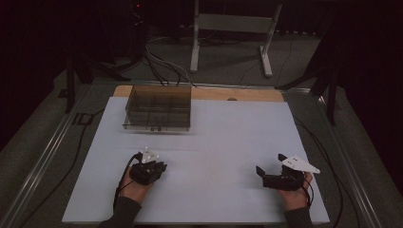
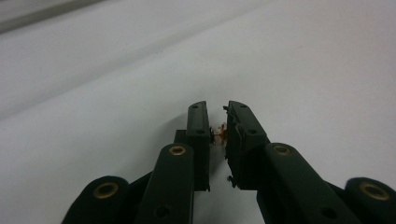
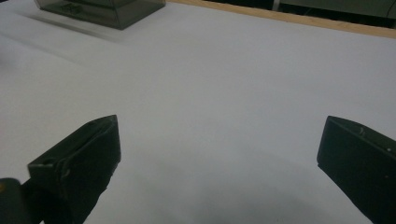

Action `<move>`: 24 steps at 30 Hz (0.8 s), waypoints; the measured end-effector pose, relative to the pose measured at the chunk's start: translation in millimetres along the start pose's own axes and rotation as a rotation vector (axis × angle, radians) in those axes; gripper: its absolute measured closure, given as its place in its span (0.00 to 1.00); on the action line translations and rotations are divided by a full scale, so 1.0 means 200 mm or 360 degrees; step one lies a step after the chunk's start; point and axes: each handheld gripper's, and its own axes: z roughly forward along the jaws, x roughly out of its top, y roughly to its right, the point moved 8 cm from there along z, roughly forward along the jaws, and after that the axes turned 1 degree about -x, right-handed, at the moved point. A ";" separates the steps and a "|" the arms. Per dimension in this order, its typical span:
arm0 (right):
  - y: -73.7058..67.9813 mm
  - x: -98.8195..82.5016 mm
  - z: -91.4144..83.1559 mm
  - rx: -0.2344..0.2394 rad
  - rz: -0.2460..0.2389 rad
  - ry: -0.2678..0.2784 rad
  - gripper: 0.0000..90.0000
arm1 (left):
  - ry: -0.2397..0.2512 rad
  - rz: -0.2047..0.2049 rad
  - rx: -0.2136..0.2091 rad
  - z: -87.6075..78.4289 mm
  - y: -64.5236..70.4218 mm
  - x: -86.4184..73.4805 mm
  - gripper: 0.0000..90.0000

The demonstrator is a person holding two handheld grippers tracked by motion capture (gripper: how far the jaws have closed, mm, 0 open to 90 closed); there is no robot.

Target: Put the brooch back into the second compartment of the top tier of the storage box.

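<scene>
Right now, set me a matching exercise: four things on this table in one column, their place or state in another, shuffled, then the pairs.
Things:
1. left gripper
2. right gripper
3. clear divided box
4. wooden strip

Places or states:
A. jaws spread wide over bare white surface
B. runs along the table's far edge
C. jaws nearly closed, a narrow gap between them
D. sits at the far left of the white surface

Pairs: 1-C, 2-A, 3-D, 4-B
</scene>
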 end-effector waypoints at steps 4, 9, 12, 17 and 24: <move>0.00 0.00 0.00 0.0002 0.0001 -0.0002 0.00 | 0.0012 -0.0001 -0.0007 -0.01 0.00 0.01 0.90; 0.00 0.00 0.00 0.0000 0.0001 -0.0001 0.00 | 0.0042 0.0001 -0.0016 -0.04 0.00 0.04 0.90; 0.00 0.00 0.00 -0.0003 -0.0001 0.0002 0.00 | 0.0051 0.0002 -0.0015 -0.05 0.00 0.05 0.90; 0.00 0.00 0.00 -0.0002 0.0000 0.0000 0.00 | 0.0075 -0.0006 -0.0022 -0.07 0.00 0.07 0.90; 0.00 0.00 0.00 -0.0001 0.0000 -0.0001 0.00 | 0.0105 0.0002 -0.0029 -0.10 -0.01 0.11 0.90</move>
